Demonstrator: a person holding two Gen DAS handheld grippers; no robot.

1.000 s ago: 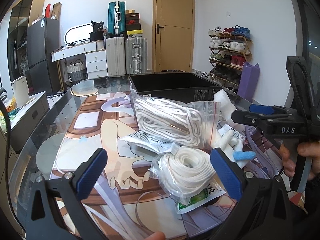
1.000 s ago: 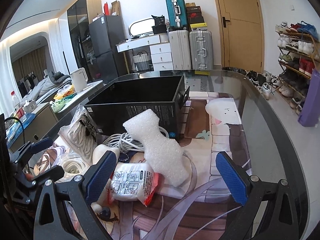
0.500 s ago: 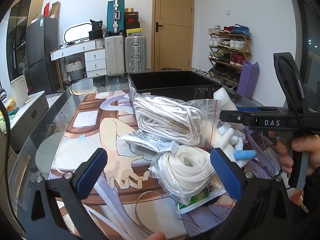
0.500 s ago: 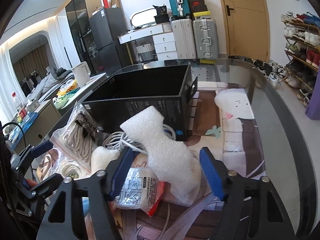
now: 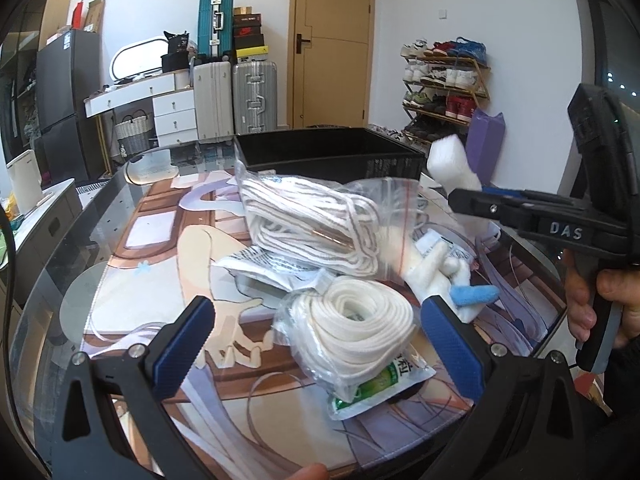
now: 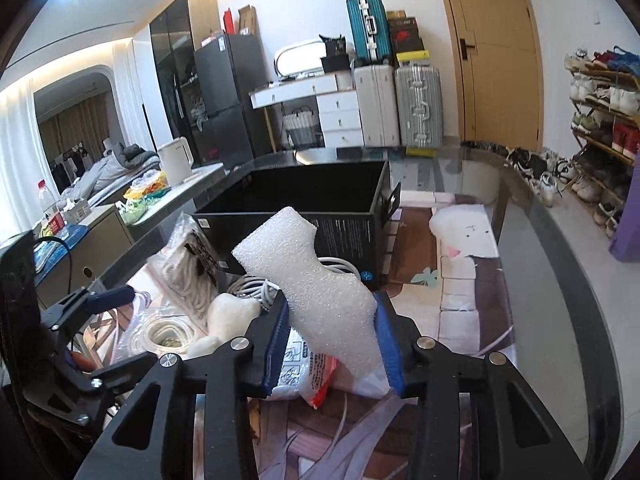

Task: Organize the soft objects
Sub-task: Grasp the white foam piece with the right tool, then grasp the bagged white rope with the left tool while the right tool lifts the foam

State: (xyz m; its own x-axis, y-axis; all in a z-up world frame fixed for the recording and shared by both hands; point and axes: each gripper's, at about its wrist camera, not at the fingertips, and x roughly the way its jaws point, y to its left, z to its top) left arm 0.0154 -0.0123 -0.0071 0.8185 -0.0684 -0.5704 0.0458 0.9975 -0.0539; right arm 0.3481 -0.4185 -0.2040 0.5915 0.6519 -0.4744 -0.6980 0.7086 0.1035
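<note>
My right gripper (image 6: 330,334) is shut on a white foam block (image 6: 308,276) and holds it lifted in front of the black box (image 6: 304,208). The foam (image 5: 450,168) and the right gripper (image 5: 480,204) also show at the right of the left wrist view. My left gripper (image 5: 320,340) is open and empty around a bagged coil of white strap (image 5: 352,328). A bag of white rope (image 5: 316,224) lies behind it, before the black box (image 5: 328,154). A white plush toy (image 5: 436,272) lies to the right.
A printed mat (image 5: 152,280) covers the glass table (image 6: 560,280). A white packet with red edge (image 6: 304,372) and coiled cable (image 6: 256,284) lie under the foam. A green-labelled packet (image 5: 380,388) sits under the strap. Suitcases (image 5: 236,96) and a shoe rack (image 5: 444,88) stand beyond.
My right gripper closed on the foam block and lifted it off the pile. The left gripper has stayed open over the strap coil.
</note>
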